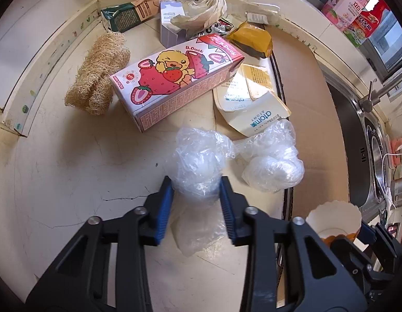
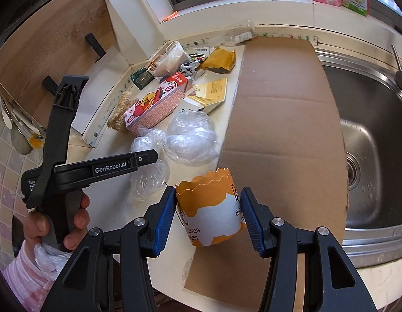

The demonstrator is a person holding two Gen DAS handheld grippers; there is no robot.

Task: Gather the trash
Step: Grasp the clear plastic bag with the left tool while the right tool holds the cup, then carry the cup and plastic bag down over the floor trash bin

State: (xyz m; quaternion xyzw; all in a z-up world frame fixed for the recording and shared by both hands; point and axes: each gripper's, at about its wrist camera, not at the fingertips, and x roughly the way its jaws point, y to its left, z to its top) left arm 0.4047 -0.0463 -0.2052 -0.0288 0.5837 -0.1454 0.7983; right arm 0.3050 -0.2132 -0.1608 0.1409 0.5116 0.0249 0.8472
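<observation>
Between the spread left gripper jaws, the plastic wrap could slip; the right gripper pinching the paper cup could crush it.

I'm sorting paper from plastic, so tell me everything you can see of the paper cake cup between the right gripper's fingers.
The paper cake cup is a thin paper baking cup with a scalloped rim, orange and white outside, printed with dark lettering that reads partly "delicious cakes". It looks empty and slightly squashed, and is tilted. It sits between the blue pads of the right gripper, over the edge of the cardboard sheet. The left pad touches it; whether the right one does is unclear.
</observation>
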